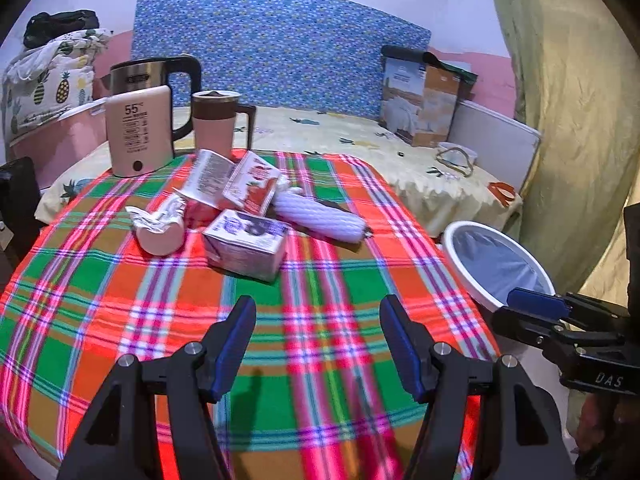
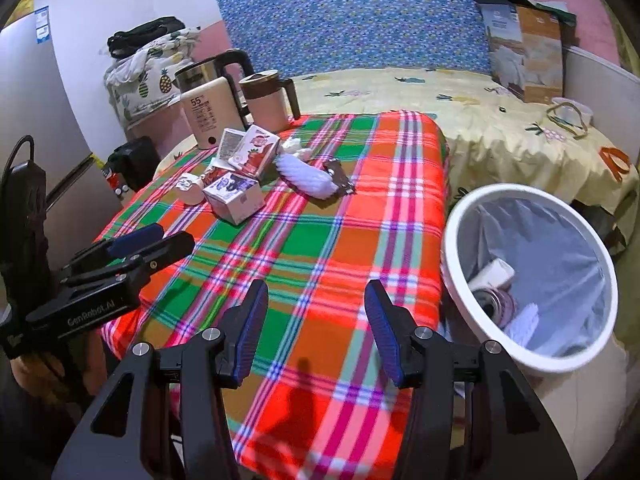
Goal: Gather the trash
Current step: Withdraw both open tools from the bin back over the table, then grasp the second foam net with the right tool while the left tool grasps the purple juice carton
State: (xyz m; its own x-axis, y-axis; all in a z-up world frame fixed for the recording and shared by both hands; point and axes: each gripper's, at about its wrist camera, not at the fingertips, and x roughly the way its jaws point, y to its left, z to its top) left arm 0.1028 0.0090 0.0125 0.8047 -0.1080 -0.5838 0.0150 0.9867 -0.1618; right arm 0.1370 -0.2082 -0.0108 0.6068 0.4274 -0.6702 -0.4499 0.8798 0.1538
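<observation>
Broadly, the plaid tablecloth (image 1: 320, 340) fills both views; the white bin (image 2: 532, 276) stands just off its right edge, already holding a few discards; the trash pile sits at the far end, well ahead of both grippers. Its white wrapper (image 1: 320, 216) lies with its long axis slanting from far-left to near-right; the purple carton (image 1: 244, 244) is nearest. Left gripper (image 1: 318, 344) and right gripper (image 2: 316, 328) both gape wide and empty; the left looks squarer to the pile.
</observation>
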